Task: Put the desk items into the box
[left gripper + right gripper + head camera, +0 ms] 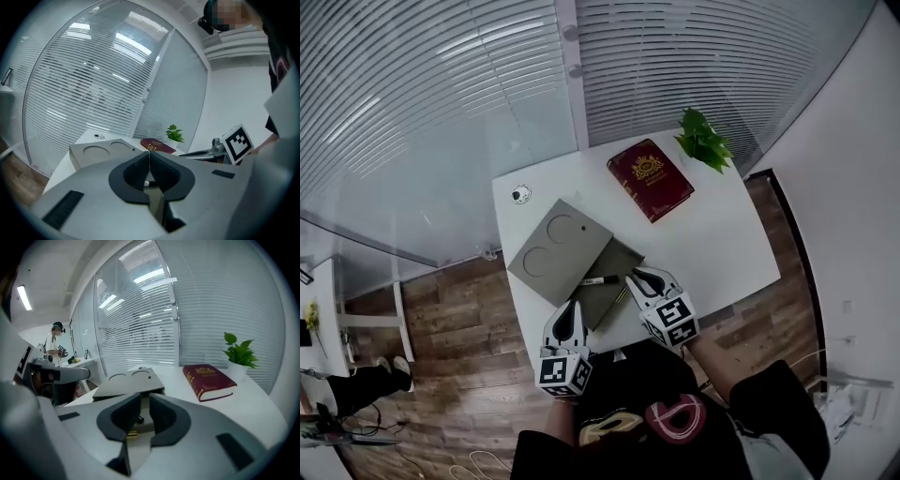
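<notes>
White bench (727, 239) is carrying the box (611, 265) under the right gripper (643, 276), hovering narrowly parted and empty; left gripper (572, 306) is closed. Next, likely reaching ahead for the book (650, 178).

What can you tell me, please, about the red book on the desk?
The red book is a closed hardback with a dark red cover bearing a gold emblem, and pale page edges. It lies flat, cover up, on the white desk toward its far right corner, close beside a small green plant and apart from the grey box. Nothing rests on it.
</notes>
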A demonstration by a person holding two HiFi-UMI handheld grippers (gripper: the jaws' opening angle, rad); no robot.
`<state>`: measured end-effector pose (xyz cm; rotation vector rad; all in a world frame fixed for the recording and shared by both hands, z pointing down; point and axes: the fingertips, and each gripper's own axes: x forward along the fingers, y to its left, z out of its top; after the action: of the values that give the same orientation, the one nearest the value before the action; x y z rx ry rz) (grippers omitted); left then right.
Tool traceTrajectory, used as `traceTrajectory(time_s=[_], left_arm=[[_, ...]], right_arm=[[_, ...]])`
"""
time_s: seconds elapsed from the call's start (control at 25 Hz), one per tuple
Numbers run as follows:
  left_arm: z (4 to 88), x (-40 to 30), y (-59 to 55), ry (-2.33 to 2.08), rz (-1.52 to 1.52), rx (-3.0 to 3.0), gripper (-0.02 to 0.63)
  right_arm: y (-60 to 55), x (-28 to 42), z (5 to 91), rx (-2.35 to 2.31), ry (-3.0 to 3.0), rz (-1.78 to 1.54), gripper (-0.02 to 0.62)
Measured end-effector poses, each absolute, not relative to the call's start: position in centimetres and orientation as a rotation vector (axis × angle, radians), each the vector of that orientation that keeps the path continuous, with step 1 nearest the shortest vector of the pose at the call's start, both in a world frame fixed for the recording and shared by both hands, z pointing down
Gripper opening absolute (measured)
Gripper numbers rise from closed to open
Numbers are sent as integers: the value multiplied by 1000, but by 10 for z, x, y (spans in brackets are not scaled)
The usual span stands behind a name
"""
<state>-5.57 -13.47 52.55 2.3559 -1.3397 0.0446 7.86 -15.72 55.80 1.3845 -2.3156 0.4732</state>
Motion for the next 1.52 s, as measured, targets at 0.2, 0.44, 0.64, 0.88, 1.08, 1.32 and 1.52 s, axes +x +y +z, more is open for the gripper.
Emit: traceTrajectory(time_s=[0.2,0.44,0.64,0.88,1.08,1.32,1.52], left_arm=[[528,-39,-129,-1268,63,2388,18],[527,-22,-125,-1188,75,2429,18],[525,-12,-123,-1148,83,2460,18],[522,-6,-123,-1127,96,2479,18],[520,-4,-124,-1122,108,2496,18],[522,-5,-126,-1131,119,2500,18],[519,-7,-131,-1145,127,2497,18]], right_arm=[[-142,97,558,1474,-2281,484,52],[-124,116,563,1599,-2192,568,14],[-117,127,563,1660,-2159,549,11],[-111,134,562,1702,-2125,539,9],[-110,134,558,1708,-2139,508,8],[-115,142,550,1746,-2142,464,9],[-120,142,544,1738,-2145,428,8]])
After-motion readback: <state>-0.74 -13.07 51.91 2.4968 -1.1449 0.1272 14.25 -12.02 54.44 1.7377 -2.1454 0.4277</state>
